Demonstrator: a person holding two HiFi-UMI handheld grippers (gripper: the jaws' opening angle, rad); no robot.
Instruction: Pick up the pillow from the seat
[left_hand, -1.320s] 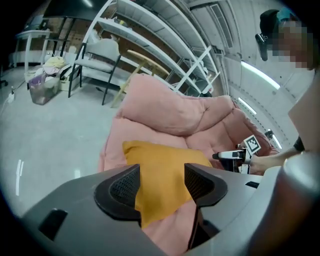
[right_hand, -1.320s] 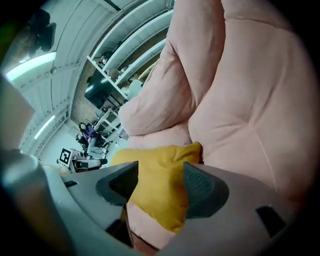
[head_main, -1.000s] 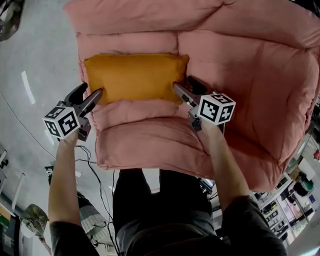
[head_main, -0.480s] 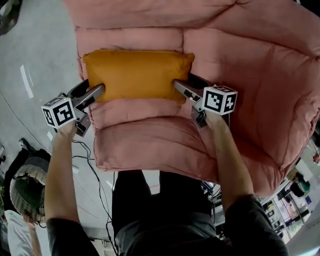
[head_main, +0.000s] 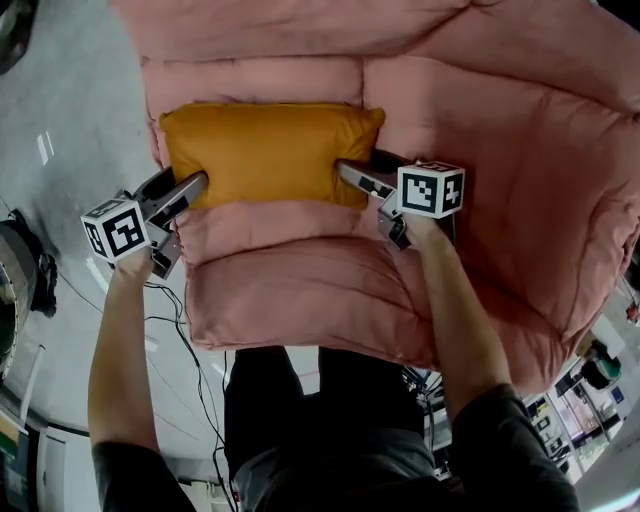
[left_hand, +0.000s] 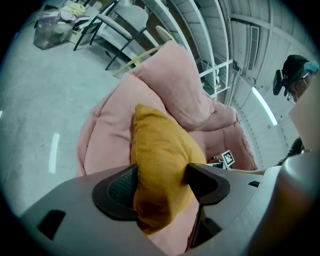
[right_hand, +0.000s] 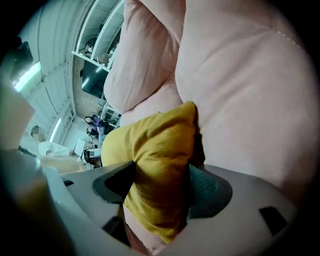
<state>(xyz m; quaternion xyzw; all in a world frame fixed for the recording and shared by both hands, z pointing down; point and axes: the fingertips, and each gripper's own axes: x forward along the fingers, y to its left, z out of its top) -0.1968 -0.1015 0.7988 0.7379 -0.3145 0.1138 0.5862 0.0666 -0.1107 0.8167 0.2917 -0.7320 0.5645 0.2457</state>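
The pink seat (head_main: 300, 290) carries the mustard pillow (head_main: 265, 150) at your 12 o'clock, lying flat and not yet lifted. Your left tool (head_main: 185, 185), at the pillow's 8 o'clock corner, has just been closing and its wide jaws begin to pinch that corner. Your right tool (head_main: 362, 165), at the 4 o'clock corner, has just been opening fully and straddles the corner ungripped. By my judgement the reach is done, and the firm grip and lift remain.
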